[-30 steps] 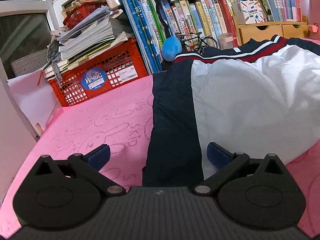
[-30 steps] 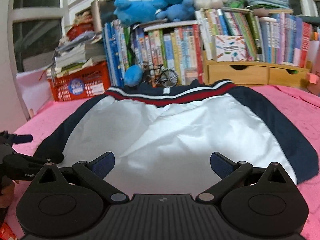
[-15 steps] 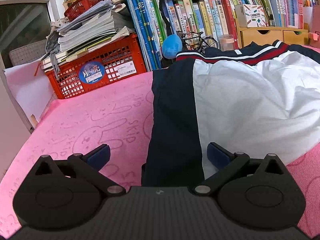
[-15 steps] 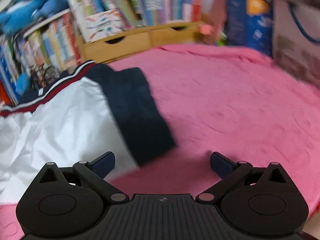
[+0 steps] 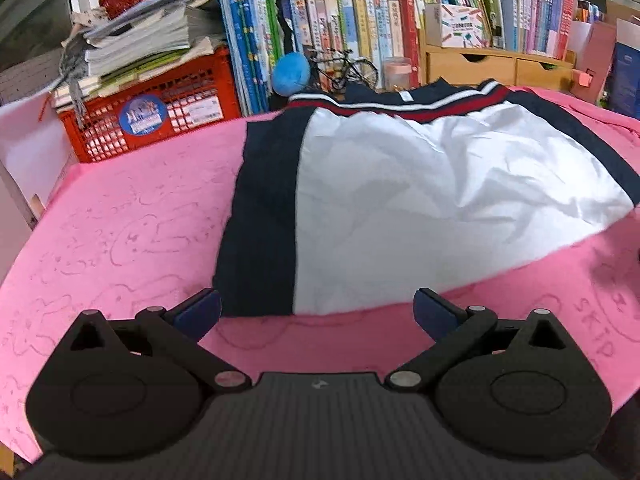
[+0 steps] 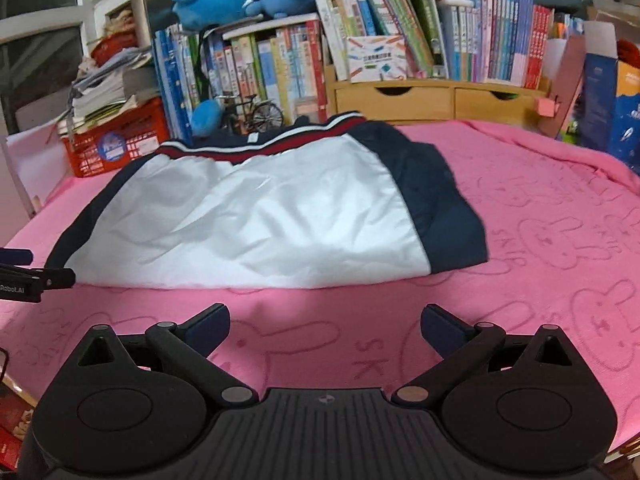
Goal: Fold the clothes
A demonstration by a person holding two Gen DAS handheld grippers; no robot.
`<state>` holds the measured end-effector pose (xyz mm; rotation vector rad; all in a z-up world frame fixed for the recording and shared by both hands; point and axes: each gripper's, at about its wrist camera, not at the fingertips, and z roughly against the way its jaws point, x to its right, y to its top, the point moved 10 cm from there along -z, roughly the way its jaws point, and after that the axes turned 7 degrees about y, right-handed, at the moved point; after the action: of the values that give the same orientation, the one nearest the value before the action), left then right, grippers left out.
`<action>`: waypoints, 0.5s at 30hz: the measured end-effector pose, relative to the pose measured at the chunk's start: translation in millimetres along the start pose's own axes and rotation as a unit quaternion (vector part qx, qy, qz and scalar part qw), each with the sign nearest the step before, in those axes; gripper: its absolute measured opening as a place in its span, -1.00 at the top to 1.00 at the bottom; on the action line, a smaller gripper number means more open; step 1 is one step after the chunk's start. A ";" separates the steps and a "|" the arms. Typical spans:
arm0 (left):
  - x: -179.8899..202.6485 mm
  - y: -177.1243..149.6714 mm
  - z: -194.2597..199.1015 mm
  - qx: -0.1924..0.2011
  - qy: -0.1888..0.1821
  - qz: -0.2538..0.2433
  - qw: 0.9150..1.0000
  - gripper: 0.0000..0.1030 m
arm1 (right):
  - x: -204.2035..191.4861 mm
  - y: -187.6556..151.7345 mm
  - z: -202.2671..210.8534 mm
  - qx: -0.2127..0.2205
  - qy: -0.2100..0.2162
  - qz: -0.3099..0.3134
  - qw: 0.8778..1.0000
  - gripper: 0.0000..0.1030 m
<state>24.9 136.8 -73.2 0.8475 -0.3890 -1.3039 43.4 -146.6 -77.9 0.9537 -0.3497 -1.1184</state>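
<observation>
A white garment (image 5: 432, 200) with navy side panels and a red-and-white striped waistband lies flat on the pink bunny-print cloth (image 5: 120, 224). In the right wrist view the same garment (image 6: 256, 216) spreads across the middle, its navy edge at the right. My left gripper (image 5: 316, 312) is open, just short of the garment's near hem, with nothing between its fingers. My right gripper (image 6: 324, 326) is open over bare pink cloth (image 6: 540, 216), a little back from the hem. The left gripper's fingertip (image 6: 24, 276) pokes in at the left edge of the right wrist view.
A red crate (image 5: 160, 116) stacked with papers stands at the back left. Rows of books (image 6: 280, 76), a small model bicycle (image 6: 252, 114), a blue plush ball (image 5: 290, 74) and wooden drawers (image 6: 432, 98) line the far edge. Boxes (image 6: 600, 96) stand at the right.
Both grippers have pulled back from the garment, whose near hem now lies ahead of the fingers. The right wrist view swung right, then back to face the garment. Both stayed open.
</observation>
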 end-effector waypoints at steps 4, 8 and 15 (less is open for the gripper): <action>3.2 -2.1 0.8 -0.005 0.000 -0.001 1.000 -1.00 | 5.5 -5.1 -1.4 -0.004 0.001 -0.006 1.000 -1.00; 8.0 -0.8 2.2 -0.005 -0.003 -0.004 1.000 -1.00 | 9.9 -7.6 -0.4 -0.001 0.002 -0.015 1.000 -1.00; 18.9 2.9 3.3 -0.003 -0.011 -0.009 1.000 -1.00 | 20.1 -9.8 -0.7 0.002 -0.002 -0.031 1.000 -1.00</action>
<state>29.4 118.0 -72.8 0.8348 -0.3950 -1.3311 46.7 -164.9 -90.2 0.9720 -0.3287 -1.1761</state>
